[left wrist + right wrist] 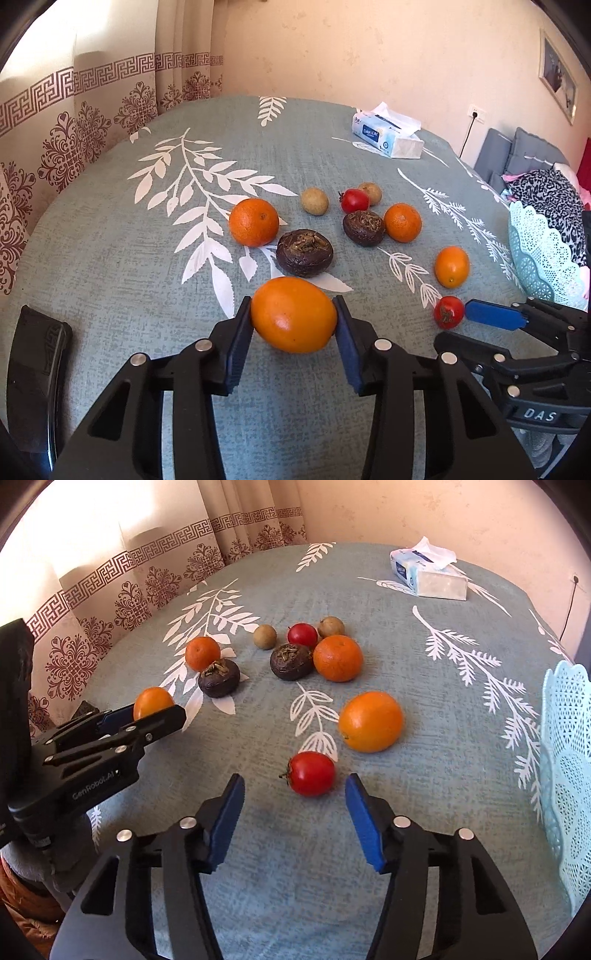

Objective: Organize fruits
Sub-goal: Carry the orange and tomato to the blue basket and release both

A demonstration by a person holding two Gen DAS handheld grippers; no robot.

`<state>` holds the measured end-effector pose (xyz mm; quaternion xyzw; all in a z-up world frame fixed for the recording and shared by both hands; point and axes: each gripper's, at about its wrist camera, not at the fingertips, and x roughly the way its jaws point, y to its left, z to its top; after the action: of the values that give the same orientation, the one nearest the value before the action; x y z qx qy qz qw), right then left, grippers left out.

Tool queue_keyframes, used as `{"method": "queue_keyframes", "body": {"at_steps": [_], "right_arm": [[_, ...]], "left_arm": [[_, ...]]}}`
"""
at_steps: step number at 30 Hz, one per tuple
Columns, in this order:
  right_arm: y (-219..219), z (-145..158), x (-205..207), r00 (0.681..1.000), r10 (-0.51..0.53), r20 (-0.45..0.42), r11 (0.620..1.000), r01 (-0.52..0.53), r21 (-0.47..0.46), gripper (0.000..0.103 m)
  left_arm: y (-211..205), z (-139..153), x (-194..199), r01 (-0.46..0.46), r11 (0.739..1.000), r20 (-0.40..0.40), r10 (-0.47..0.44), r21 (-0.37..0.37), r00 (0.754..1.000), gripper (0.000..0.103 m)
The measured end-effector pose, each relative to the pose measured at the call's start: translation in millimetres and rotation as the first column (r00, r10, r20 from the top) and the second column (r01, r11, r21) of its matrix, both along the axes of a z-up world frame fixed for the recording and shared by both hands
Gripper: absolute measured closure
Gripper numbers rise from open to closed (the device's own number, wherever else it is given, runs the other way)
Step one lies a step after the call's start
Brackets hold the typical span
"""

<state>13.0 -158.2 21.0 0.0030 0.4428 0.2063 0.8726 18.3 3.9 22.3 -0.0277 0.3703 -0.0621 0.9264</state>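
My left gripper (293, 312) is shut on an orange fruit (293, 314), its blue pads pressed on both sides; the same fruit shows in the right wrist view (152, 701) between the left fingers. My right gripper (295, 790) is open, with a red tomato-like fruit (311, 773) lying on the cloth just ahead, between the fingertips. Loose on the table lie an orange (370, 722), a bigger orange (338, 658), a third orange (202, 652), two dark wrinkled fruits (291, 661) (218, 677), another red fruit (302, 634) and two tan round fruits (265, 636) (331, 627).
A pale blue lace-pattern basket (565, 775) stands at the table's right edge. A tissue pack (428, 574) lies at the far right. Curtains hang behind the table on the left. A dark chair back (37, 369) is at the near left.
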Motion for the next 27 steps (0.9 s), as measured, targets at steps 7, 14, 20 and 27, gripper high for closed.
{"method": "queue_keyframes", "body": {"at_steps": [7,14,20,27], "right_arm": [[4,-4,9,1.0,-0.021,-0.001,1.0,0.021,-0.023,0.073],[-14,15,-11,0.997,-0.054,0.061,0.998,0.051,0.043,0.074],[-54,42,-31,0.979,-0.151,0.137,0.985,0.137,0.102,0.074],[-113,60,-54,0.933,-0.3,0.2,0.953,0.281,0.117,0.074]], "left_arm": [[5,-4,4,-0.007,1.0,-0.027,0.007,-0.027,1.0,0.06],[5,-5,4,-0.007,1.0,-0.034,0.006,-0.028,0.999,0.06],[2,-5,5,-0.007,1.0,-0.037,0.007,-0.008,0.999,0.06],[-9,0,2,0.004,0.999,-0.017,-0.003,0.05,1.0,0.06]]}}
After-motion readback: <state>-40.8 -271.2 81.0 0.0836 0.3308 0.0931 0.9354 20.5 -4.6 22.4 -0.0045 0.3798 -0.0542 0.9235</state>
